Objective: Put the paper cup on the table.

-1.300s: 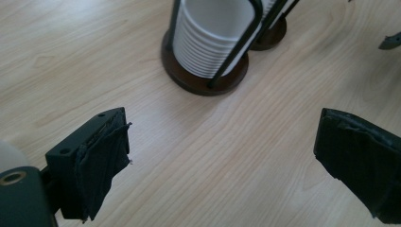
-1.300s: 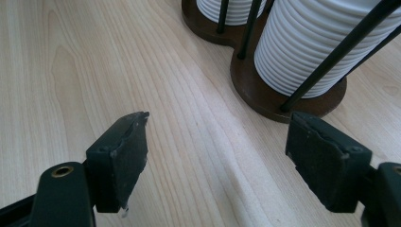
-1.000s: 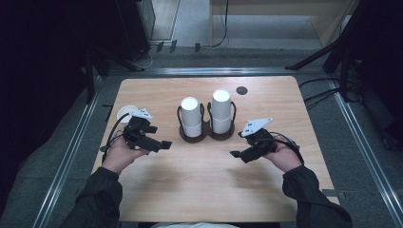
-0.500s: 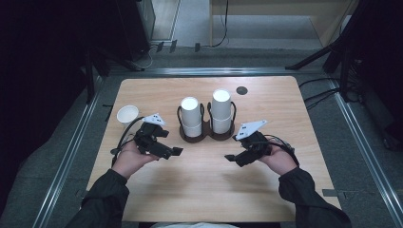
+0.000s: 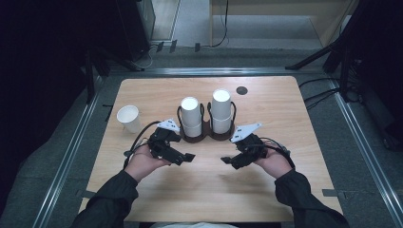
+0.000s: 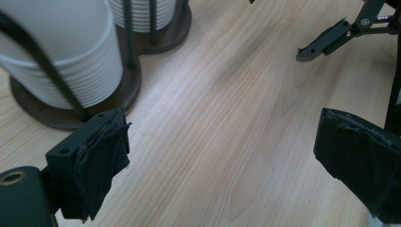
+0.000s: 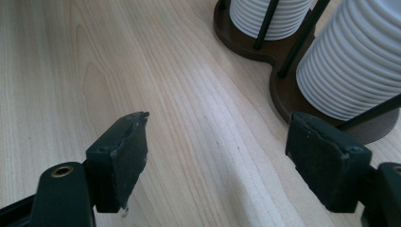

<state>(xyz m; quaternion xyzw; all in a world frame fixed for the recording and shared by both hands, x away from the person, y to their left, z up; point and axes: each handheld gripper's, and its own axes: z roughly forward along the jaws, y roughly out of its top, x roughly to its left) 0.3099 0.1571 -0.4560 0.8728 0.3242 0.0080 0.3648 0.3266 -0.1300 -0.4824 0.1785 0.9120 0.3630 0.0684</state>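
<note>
1. Our left gripper [image 5: 184,156] has drawn inward from the single paper cup [image 5: 129,118], now standing alone at the table's [image 5: 199,199] left edge.
2. Both our grippers, the right gripper [image 5: 227,161] too, gape empty before the cup stacks [image 5: 192,116], suggesting that cup is placed.

Lab/studio: dark room, tripod legs [image 5: 317,56], floor cables [image 5: 317,97].

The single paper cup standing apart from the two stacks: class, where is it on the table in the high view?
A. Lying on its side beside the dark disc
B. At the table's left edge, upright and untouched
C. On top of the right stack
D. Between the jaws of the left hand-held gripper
B: the single paper cup stands upright near the table's left edge, apart from the left hand-held gripper.
</note>
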